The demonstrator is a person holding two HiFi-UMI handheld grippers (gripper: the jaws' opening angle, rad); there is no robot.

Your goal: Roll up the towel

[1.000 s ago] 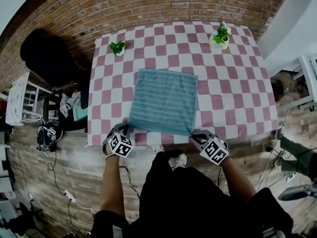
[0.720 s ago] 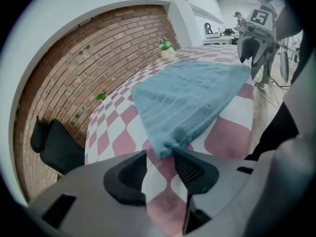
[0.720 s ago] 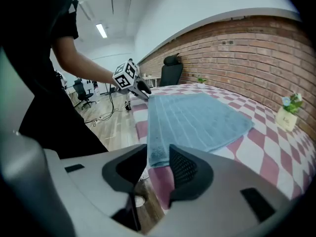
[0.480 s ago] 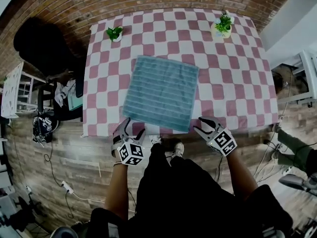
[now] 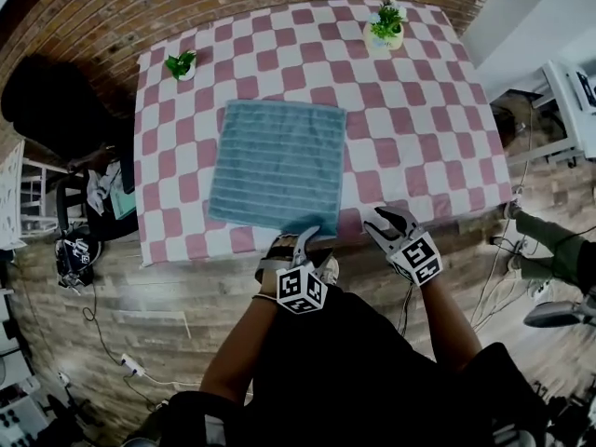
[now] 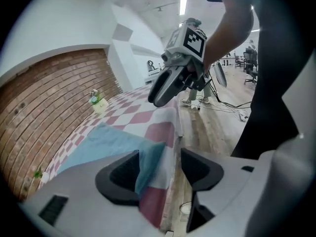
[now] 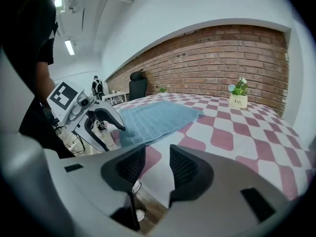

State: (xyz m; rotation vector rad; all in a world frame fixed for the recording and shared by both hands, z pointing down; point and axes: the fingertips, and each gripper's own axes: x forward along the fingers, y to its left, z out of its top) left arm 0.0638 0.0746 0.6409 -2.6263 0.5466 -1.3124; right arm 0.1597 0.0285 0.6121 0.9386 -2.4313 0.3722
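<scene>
My left gripper (image 5: 296,242) is closing its black jaws; the near right corner of the towel (image 5: 277,164) sits between them, not yet pinched. My right gripper (image 5: 391,220), just right of the towel at the table edge, stands slightly parted and empty. The towel is blue-green, ribbed and square, and lies flat on a red-and-white checked tablecloth (image 5: 410,128). Beyond the towel, a small cream pot (image 7: 239,101) reads "Life".
</scene>
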